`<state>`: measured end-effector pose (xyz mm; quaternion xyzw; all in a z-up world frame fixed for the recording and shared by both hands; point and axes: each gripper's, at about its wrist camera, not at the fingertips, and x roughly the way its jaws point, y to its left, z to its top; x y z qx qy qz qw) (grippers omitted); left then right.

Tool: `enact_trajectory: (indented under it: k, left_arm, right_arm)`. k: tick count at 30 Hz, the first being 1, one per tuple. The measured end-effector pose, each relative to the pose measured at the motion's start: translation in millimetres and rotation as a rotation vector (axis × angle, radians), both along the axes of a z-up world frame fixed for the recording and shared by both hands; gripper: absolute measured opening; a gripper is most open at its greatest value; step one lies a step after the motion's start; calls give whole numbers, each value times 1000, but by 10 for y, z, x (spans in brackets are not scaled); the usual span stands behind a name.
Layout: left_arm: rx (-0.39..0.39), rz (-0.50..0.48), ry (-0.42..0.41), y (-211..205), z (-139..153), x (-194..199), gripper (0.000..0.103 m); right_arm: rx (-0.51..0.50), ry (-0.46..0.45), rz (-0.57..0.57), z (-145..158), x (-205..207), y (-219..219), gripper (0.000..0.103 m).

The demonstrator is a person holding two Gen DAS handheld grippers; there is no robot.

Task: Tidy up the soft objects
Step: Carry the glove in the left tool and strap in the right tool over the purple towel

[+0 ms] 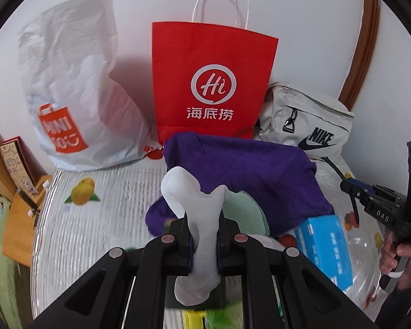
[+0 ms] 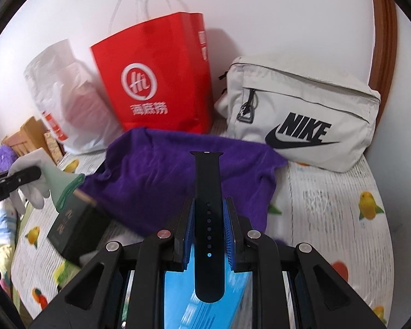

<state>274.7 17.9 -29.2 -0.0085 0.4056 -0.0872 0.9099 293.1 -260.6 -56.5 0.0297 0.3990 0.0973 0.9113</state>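
The left gripper [image 1: 204,242] is clamped on a white sock [image 1: 197,219], and the right gripper [image 2: 208,230] pinches a black watch strap [image 2: 208,219]. Both hang just in front of the purple cloth [image 1: 249,175]. Behind the cloth stand a white plastic bag [image 1: 76,87], a red paper bag [image 1: 211,82] and a grey Nike pouch [image 1: 307,120].

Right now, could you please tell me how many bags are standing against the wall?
3: a white plastic bag on the left, a red paper bag in the middle, and a grey Nike bag on the right. More may sit out of view.
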Motion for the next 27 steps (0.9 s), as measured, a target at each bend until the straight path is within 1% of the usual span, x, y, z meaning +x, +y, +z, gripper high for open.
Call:
enact_trajectory:
  k: [5, 7, 11, 13, 20, 23, 25, 27]
  left_arm:
    - [13, -5, 18, -62, -95, 299, 11]
    - [6, 2, 23, -72, -134, 405, 11]
    - [18, -15, 40, -141, -231, 627, 11]
    - [23, -19, 49, -176, -279, 731, 11]
    - [45, -34, 84, -286, -422, 1026, 11]
    - [55, -37, 99, -325, -484, 1135, 11]
    - [61, -42, 103, -355, -524, 1207, 12]
    - [55, -47, 107, -385, -556, 1285, 12]
  right_arm:
    - [-5, 39, -27, -168, 426, -90, 20]
    - [-18, 55, -32, -239, 574, -101, 20]
    - [-33, 85, -34, -372, 796, -109, 20]
    - [-29, 91, -48, -434, 876, -123, 20]
    - [-28, 152, -44, -665, 1067, -122, 20]
    - [-17, 175, -51, -755, 1115, -141, 20]
    - [-11, 172, -57, -780, 1125, -154, 21]
    - [-24, 194, -45, -823, 1147, -152, 21]
